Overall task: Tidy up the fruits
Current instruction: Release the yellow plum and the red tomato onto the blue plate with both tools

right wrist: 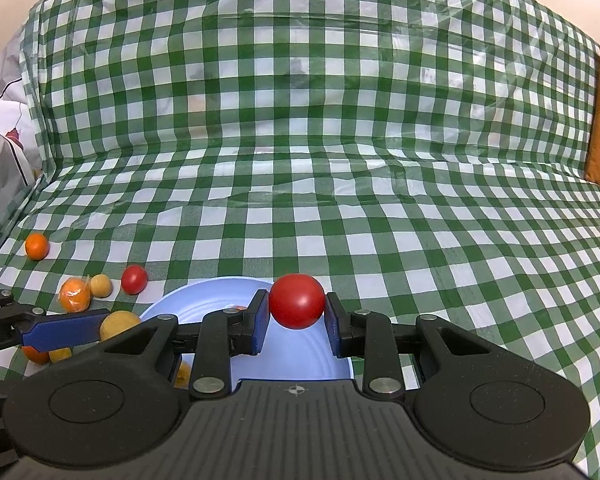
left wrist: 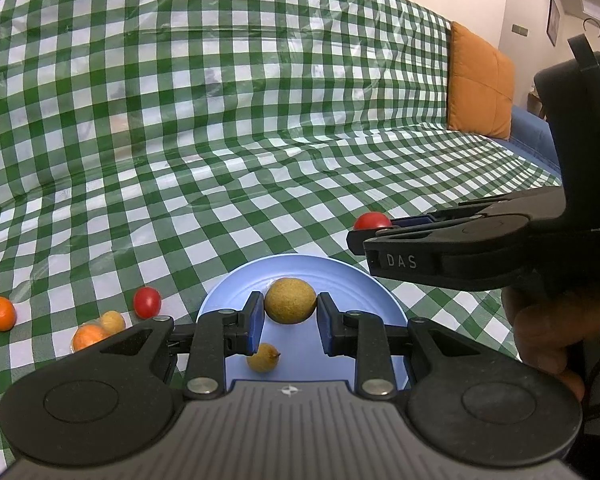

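My left gripper (left wrist: 290, 312) is shut on a tan round fruit (left wrist: 290, 300) and holds it over the blue plate (left wrist: 340, 276). A smaller tan fruit (left wrist: 263, 357) lies on the plate below it. My right gripper (right wrist: 297, 314) is shut on a red tomato (right wrist: 297, 300) above the plate's far edge (right wrist: 204, 292). The right gripper also shows in the left wrist view (left wrist: 374, 236) with the tomato (left wrist: 372, 221). The left gripper's blue finger (right wrist: 66, 330) and its tan fruit (right wrist: 118, 324) show in the right wrist view.
Loose fruits lie left of the plate on the green checked cloth: a red tomato (left wrist: 147, 302), a wrapped orange (left wrist: 89, 336), a tan fruit (left wrist: 113, 321) and an orange (left wrist: 1, 313). An orange cushion (left wrist: 480, 80) stands at the back right.
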